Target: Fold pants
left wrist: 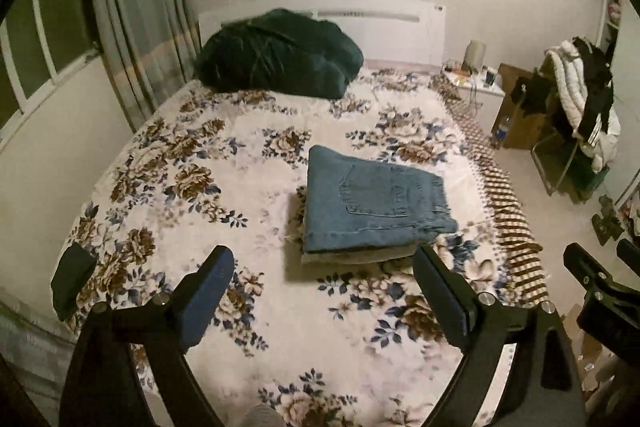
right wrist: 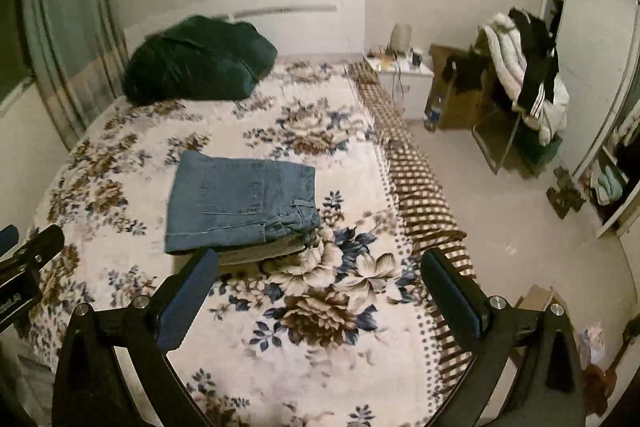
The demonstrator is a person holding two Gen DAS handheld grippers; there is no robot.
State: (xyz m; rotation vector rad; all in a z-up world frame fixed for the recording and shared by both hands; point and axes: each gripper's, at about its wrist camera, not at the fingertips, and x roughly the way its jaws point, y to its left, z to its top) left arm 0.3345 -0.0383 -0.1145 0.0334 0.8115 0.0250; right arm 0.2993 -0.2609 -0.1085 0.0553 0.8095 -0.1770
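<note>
A pair of blue jeans (left wrist: 374,201) lies folded into a compact rectangle on the floral bedspread (left wrist: 248,155), back pocket up, on top of a paler folded garment. It also shows in the right wrist view (right wrist: 240,203). My left gripper (left wrist: 324,263) is open and empty, held above the bed just short of the jeans' near edge. My right gripper (right wrist: 320,263) is open and empty, near the jeans' near right corner. The right gripper also shows at the right edge of the left wrist view (left wrist: 600,267).
A dark green bundle (left wrist: 280,55) lies at the head of the bed by the white headboard (left wrist: 384,23). A small dark object (left wrist: 72,275) lies at the bed's left edge. A nightstand (right wrist: 404,79), boxes and a chair piled with clothes (right wrist: 524,67) stand right of the bed.
</note>
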